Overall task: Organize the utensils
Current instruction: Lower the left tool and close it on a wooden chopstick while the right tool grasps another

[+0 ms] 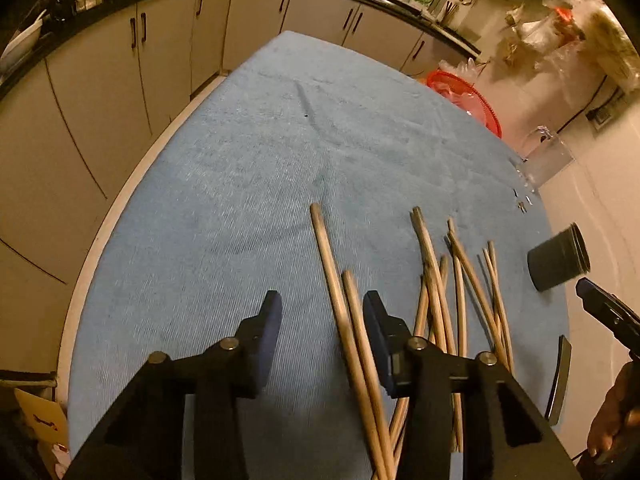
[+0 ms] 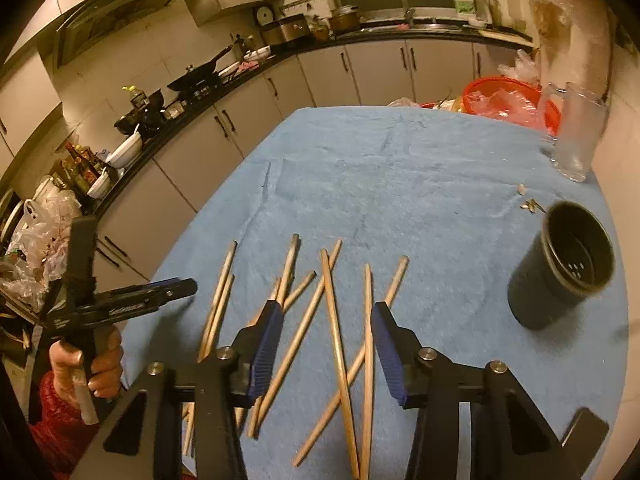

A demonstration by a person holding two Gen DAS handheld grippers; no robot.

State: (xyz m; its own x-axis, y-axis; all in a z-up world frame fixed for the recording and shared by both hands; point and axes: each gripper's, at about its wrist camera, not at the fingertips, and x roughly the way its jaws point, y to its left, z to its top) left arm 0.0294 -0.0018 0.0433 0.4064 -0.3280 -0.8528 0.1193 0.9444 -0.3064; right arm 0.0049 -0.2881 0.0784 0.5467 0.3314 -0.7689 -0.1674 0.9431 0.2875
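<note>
left gripper (image 1: 322, 316) over blue cloth (image 1: 248, 168), fingers apart, nothing clamped. two wooden chopsticks (image 1: 340, 304) lying in the gap close to its right finger (image 1: 378, 336), no visible pad contact; can't tell whether that finger touches the nearer stick. rest of the chopsticks scattered and crossed just right of that gripper, flat on cloth.

right gripper (image 2: 326, 320) hovering above the crossed pile (image 2: 332, 320), fingers apart, several sticks seen between them but lying on the cloth, not gripped.

black cup (image 2: 560, 268) upright on cloth, right of the pile and apart from it, small holes in its bottom, nothing in it. same cup at right edge of left wrist view.

clear glass jug (image 2: 576, 132) at far right corner of table, red basket (image 2: 504, 100) behind it. small scraps (image 2: 530, 204) on cloth between jug and cup.

left hand (image 2: 90, 364) gripping its tool's handle, red sleeve (image 2: 52, 420) below. kitchen counter with pans and bowls in background.
</note>
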